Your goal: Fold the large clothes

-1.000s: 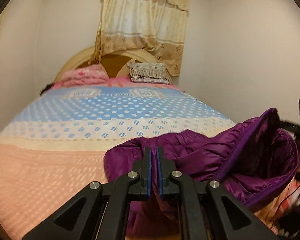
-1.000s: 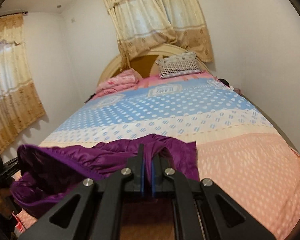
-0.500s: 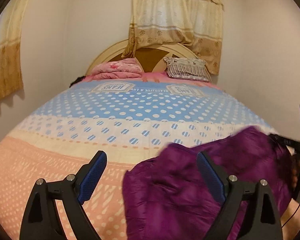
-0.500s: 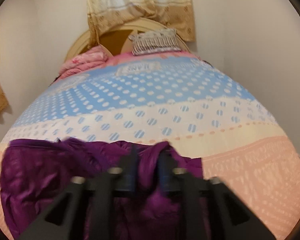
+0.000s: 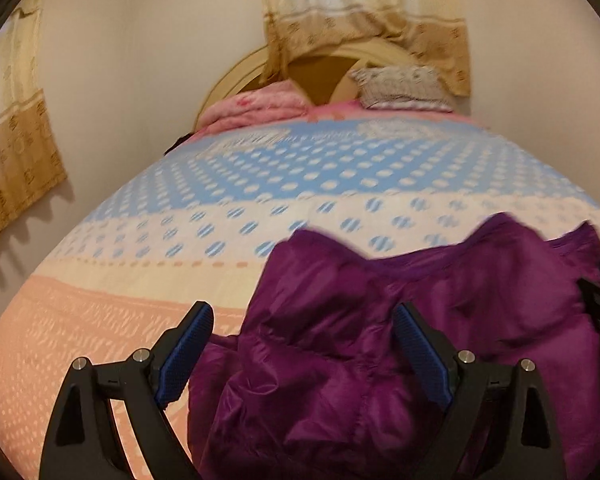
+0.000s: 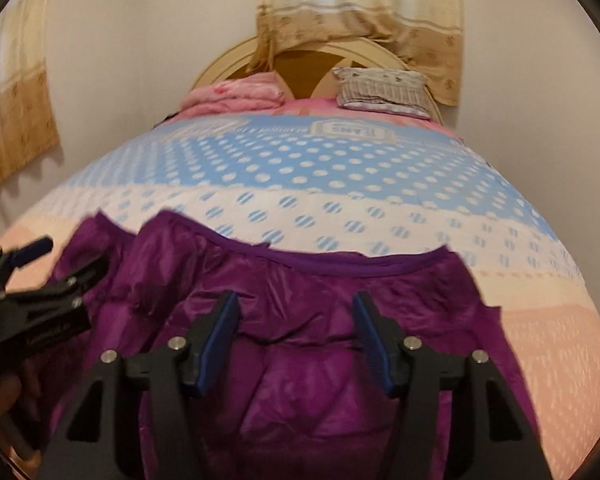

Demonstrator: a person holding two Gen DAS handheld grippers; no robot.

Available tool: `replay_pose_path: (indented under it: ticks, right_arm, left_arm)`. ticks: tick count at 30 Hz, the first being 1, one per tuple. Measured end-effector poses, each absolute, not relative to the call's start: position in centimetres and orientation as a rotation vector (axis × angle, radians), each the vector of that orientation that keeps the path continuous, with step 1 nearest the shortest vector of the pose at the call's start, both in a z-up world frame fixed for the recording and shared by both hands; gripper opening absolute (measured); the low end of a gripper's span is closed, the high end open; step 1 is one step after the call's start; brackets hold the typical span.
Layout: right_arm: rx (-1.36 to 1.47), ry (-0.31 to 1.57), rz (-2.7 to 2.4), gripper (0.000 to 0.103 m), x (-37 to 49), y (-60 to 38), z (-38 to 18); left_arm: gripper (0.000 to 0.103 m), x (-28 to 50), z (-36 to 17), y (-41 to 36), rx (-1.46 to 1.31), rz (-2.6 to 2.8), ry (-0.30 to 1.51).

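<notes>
Tools (image 5: 300, 350) (image 6: 296, 340) tilted downward, both released above purple jacket (image 6: 320, 380), right's jaws narrowing

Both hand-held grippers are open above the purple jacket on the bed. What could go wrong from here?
1. The jacket lies bunched and puffy, so the next grasp may catch only a top layer and give a crooked fold.
2. The right hand-held gripper, whose jaws have just been closing with no fabric pressed between them, may pinch a random wrinkle.
3. The left hand-held gripper works close beside it; they could collide.
</notes>
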State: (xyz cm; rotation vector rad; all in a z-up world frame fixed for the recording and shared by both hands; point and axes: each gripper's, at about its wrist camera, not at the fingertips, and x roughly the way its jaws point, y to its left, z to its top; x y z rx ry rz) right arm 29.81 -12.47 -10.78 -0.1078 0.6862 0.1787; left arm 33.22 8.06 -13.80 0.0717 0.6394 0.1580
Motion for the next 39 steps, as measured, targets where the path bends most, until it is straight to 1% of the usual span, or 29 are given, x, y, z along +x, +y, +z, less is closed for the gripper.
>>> replay_pose_path:
  ticks: [4,8,14,24,39]
  right_arm:
    - [-0.065,0.756,0.098,0.061,32.5,-14.9,-13.7]
    - [0.034,0.788,0.088,0.061,33.2,-17.0,-15.1]
    - [0.027,0.797,0.072,0.062,33.0,-16.7,-15.6]
    - [0.024,0.830,0.066,0.064,33.7,-16.4,-16.4]
    - [-0.026,0.869,0.036,0.066,34.8,-15.7,-17.1]
  left_arm:
    - [0.092,34.5,-15.8,10.7,-0.034,0.190,0.700]
    - [0.092,35.2,-17.3,11.2,-0.090,0.179,0.733]
    - [0.092,35.7,-18.2,9.9,-0.046,0.175,0.764]
    - [0.095,36.4,-18.8,10.1,-0.053,0.162,0.804]
    - [0.097,37.1,-19.2,10.2,-0.050,0.166,0.830]
